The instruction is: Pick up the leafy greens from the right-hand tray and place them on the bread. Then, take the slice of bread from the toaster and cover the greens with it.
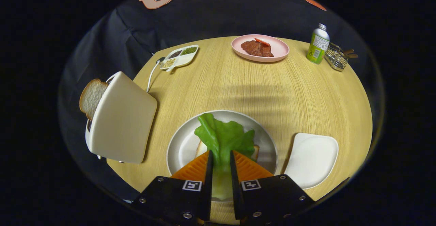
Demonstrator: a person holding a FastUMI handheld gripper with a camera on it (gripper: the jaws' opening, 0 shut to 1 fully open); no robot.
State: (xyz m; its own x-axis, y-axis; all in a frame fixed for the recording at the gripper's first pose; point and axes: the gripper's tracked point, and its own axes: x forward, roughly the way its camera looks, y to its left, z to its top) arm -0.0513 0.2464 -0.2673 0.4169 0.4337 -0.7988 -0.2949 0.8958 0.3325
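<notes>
My gripper (221,155) hangs over a round white plate (182,144), and the pale stem of the leafy greens (223,137) lies between its fingers. There is a small gap on each side of the stem. The green leaf spreads ahead of the fingertips over a slice of bread (201,148) on the plate, which is mostly hidden beneath it. To the left a cream toaster (122,118) stands with a second bread slice (91,97) sticking up from its slot. A square white tray (311,158) sits to the right of the plate.
Across the round wooden table (272,90) are a pink plate with meat (260,48), a divided dish of grains (179,57), a green bottle (318,44) and a wire rack (337,56). The toaster's white cord (151,74) trails past the dish.
</notes>
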